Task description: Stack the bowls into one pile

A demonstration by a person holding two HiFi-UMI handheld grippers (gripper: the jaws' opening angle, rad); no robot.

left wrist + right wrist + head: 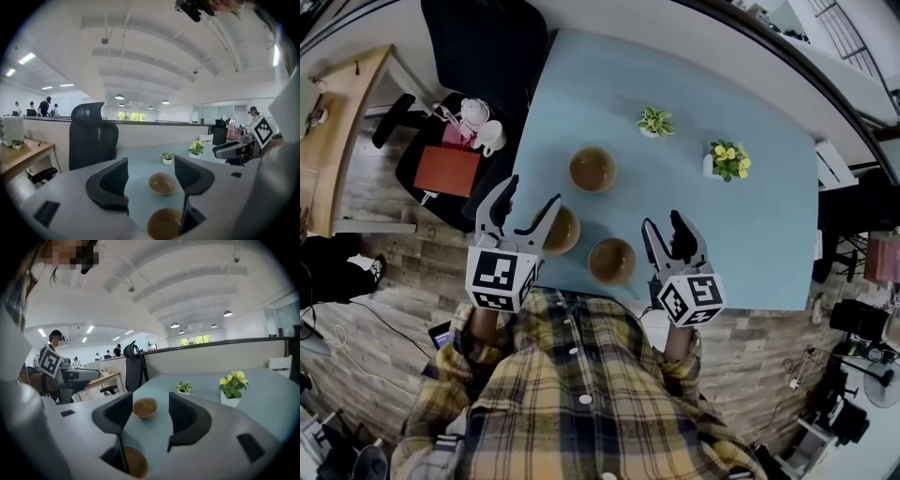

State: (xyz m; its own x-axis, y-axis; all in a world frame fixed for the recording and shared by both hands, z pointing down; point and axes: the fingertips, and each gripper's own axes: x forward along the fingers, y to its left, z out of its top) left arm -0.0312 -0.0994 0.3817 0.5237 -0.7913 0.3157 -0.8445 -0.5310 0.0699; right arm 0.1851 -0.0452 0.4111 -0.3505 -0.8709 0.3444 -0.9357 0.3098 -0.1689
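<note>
Three brown bowls stand apart on the light blue table (750, 234). The far bowl (592, 169) (162, 183) (145, 408) sits mid-table. A near left bowl (562, 230) (165, 224) lies just below and ahead of my left gripper (526, 207) (150, 180), which is open and empty. The near right bowl (611, 261) (135, 461) sits left of my right gripper (665, 228) (147, 416), also open and empty. Both grippers hover at the table's near edge, above the bowls' level.
Two small potted plants stand farther back: a green one (655, 122) and a yellow-flowered one (728, 160). A black office chair (483, 47) stands at the table's left. A stool with cups and a red item (450, 169) sits off the left edge.
</note>
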